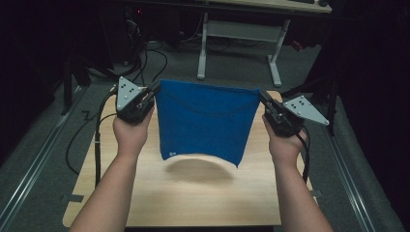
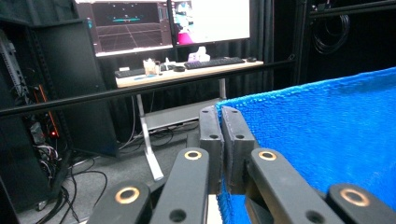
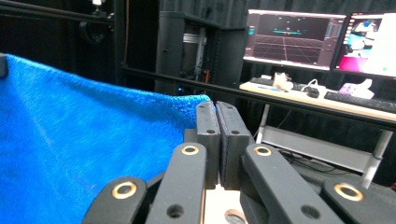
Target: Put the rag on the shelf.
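Observation:
A blue towel [image 1: 205, 121] hangs stretched between my two grippers above the wooden table [image 1: 203, 198], its lower edge just off the tabletop. My left gripper [image 1: 153, 90] is shut on the towel's upper left corner; in the left gripper view the jaws [image 2: 220, 122] pinch the blue cloth [image 2: 327, 135], which spreads to the right. My right gripper [image 1: 262, 96] is shut on the upper right corner; in the right gripper view its jaws [image 3: 216, 119] clamp the towel [image 3: 84, 140], which spreads to the left.
Beyond the table a white-legged desk [image 1: 241, 34] stands on grey floor, with cables [image 1: 145, 58] at the back left. Both gripper views show monitors [image 2: 163, 23] and a keyboard on that desk [image 3: 317, 100]. A black rail [image 2: 140, 88] crosses in front.

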The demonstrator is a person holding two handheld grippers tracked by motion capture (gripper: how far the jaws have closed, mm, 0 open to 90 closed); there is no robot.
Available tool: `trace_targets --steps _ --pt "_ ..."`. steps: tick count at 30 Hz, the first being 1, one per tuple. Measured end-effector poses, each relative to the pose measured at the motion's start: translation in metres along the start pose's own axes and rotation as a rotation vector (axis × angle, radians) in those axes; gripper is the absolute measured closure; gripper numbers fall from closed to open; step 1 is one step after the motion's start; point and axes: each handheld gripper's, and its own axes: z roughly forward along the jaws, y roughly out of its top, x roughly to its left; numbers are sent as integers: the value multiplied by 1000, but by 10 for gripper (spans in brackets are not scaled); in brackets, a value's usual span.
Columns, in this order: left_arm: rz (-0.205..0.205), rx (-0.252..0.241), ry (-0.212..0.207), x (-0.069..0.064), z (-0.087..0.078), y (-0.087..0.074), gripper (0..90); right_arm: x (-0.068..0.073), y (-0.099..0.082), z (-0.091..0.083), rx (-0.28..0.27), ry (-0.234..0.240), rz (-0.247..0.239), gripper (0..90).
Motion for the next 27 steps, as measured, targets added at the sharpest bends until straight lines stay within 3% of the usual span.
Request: trace_targets --steps 6,11,18,22,27 --pt "-30 19 4 7 25 -3 883 -7 -2 22 22 -23 20 894" --pt "-24 31 17 11 36 1 883 -12 1 36 32 -31 26 894" --pt "-14 46 45 23 54 1 884 -19 8 56 43 -46 8 894" --pt "-38 52 50 30 63 -3 883 -21 5 66 67 -53 -5 894" --pt "-40 114 58 34 80 -16 883 -25 -6 84 121 -68 -11 894"
